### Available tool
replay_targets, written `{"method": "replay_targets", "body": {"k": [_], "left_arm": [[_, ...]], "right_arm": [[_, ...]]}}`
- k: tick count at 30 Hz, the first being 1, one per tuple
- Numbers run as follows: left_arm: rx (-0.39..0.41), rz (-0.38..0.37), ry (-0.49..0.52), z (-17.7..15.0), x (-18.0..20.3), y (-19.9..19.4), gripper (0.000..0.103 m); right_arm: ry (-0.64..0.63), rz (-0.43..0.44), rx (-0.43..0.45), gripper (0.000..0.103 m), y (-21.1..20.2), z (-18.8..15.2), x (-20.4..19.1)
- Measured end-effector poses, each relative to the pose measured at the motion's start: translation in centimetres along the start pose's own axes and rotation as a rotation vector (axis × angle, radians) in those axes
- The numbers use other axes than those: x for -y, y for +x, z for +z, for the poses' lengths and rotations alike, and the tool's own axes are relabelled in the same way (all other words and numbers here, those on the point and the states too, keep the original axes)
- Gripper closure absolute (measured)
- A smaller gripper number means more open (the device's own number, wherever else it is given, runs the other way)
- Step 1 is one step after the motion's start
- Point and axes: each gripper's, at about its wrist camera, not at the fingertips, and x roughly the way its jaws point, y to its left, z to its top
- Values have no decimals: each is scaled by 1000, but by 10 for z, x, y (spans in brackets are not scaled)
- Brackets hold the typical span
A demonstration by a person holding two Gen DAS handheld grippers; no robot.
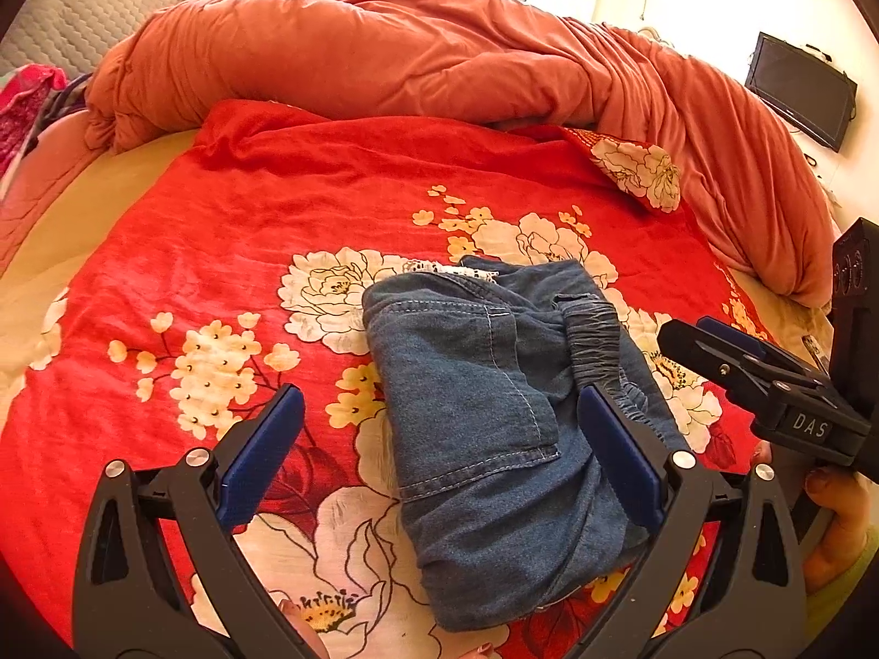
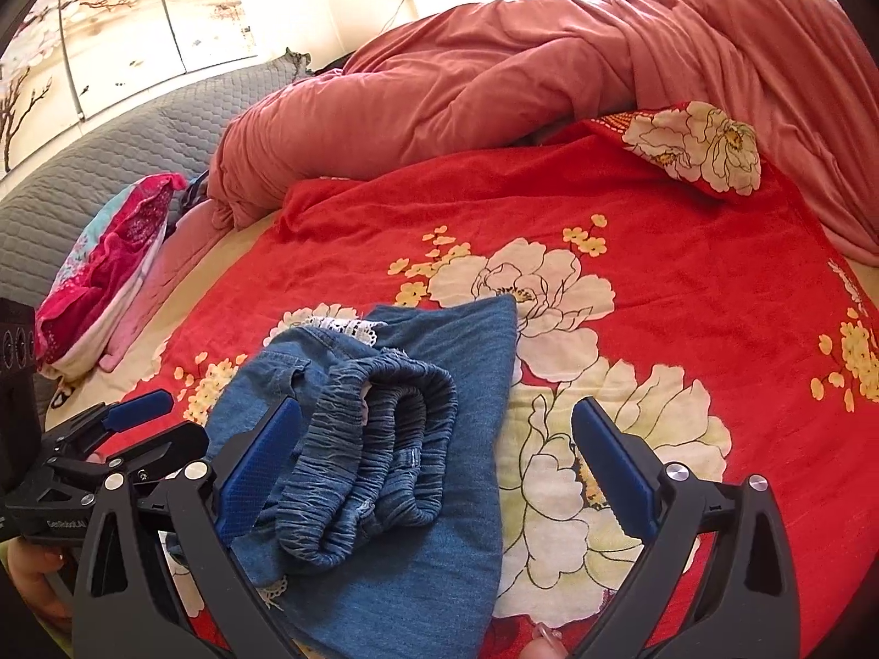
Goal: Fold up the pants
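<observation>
Blue denim pants lie folded into a compact bundle on the red floral bedspread. Their elastic waistband sits bunched on top, and white lace trim shows at the far edge. My left gripper is open and empty, hovering over the bundle's near left part. My right gripper is open and empty above the waistband side. The right gripper also shows at the right edge of the left wrist view, and the left gripper shows at the left edge of the right wrist view.
A bunched orange duvet runs along the far side of the bed. A floral pillow lies at the back right. Pink clothes sit on the left by a grey quilted headboard. A dark screen hangs on the right wall.
</observation>
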Motion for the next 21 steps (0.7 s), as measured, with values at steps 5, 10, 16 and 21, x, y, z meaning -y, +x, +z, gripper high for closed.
{"method": "replay_targets", "body": {"k": [5, 10, 16, 21], "left_arm": [[19, 12, -4, 2, -1, -9, 10], [47, 24, 3, 2, 0, -22, 10], [75, 30, -5, 2, -1, -38, 10], [91, 33, -16, 3, -2, -49, 9]], "right_arm": [[-18, -18, 26, 5, -7, 2, -5], [-47, -37, 47, 5, -17, 2, -11], [-52, -37, 68, 5, -30, 3, -16], [-62, -34, 96, 5, -43, 2, -20]]}}
